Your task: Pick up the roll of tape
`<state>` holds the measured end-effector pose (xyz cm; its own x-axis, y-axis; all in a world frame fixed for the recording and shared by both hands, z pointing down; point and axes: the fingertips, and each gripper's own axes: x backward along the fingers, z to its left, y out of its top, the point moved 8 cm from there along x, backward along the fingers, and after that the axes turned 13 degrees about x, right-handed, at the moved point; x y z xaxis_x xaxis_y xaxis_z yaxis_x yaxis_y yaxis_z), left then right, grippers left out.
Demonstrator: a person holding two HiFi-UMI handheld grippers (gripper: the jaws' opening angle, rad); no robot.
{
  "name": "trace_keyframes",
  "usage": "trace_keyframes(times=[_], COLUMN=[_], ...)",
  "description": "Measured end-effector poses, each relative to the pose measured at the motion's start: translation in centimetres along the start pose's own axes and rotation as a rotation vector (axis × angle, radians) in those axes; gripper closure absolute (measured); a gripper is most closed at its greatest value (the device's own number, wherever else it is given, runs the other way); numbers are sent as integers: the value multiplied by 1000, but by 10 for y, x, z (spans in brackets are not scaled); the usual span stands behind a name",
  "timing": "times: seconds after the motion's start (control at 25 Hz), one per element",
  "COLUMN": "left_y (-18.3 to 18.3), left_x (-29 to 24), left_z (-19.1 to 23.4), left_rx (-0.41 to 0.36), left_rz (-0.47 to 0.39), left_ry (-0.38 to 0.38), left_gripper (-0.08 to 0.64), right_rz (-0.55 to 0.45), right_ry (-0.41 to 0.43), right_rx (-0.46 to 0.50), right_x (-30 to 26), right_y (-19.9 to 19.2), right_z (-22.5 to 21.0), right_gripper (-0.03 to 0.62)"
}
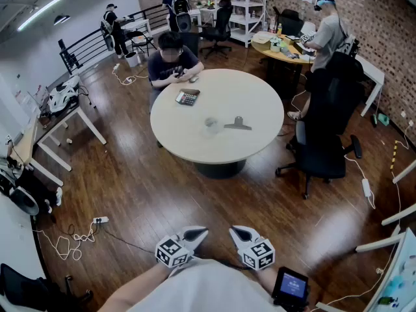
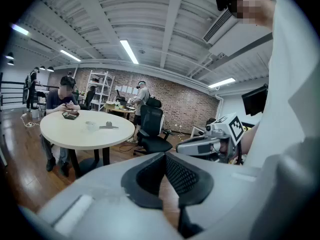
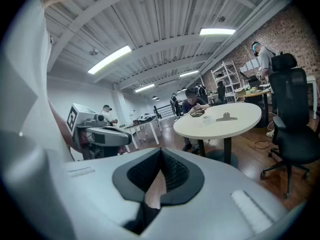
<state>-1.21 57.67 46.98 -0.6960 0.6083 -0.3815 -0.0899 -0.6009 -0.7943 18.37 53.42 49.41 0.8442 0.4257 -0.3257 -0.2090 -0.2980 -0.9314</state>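
Left gripper (image 1: 197,232) and right gripper (image 1: 239,233) hover close together, both closed.

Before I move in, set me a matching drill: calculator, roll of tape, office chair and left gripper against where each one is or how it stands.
Things:
1 calculator
2 roll of tape
3 office chair
4 left gripper

Places or states:
A jaws shut, empty, short of the table
B on the floor, right of the table in the head view
C mid-table, beside a grey clip
D on the table before the seated person

Pairs: 1-D, 2-C, 3-B, 4-A
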Motion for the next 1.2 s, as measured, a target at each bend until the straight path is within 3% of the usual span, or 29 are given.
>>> trace_keyframes(times=[0.24, 0.44, 0.76, 1.2], left_y=[42, 34, 72, 139], left_x=[-9, -17, -50, -61], left_z=[59, 79, 142, 220], left_rx=[-43, 32, 38, 55], left_rz=[-133, -97, -91, -152], left_ry=[80, 42, 12, -9], left_gripper=[555, 555, 555, 555], right_rz=[-67, 19, 75, 105], right_ry=[61, 32, 17, -6], right_rx=[127, 90, 110, 170], right_x=[-66, -69, -121, -199], right_y=[47, 49, 74, 135], right_z=[-57, -55, -98, -150], right_gripper=[584, 584, 584, 584])
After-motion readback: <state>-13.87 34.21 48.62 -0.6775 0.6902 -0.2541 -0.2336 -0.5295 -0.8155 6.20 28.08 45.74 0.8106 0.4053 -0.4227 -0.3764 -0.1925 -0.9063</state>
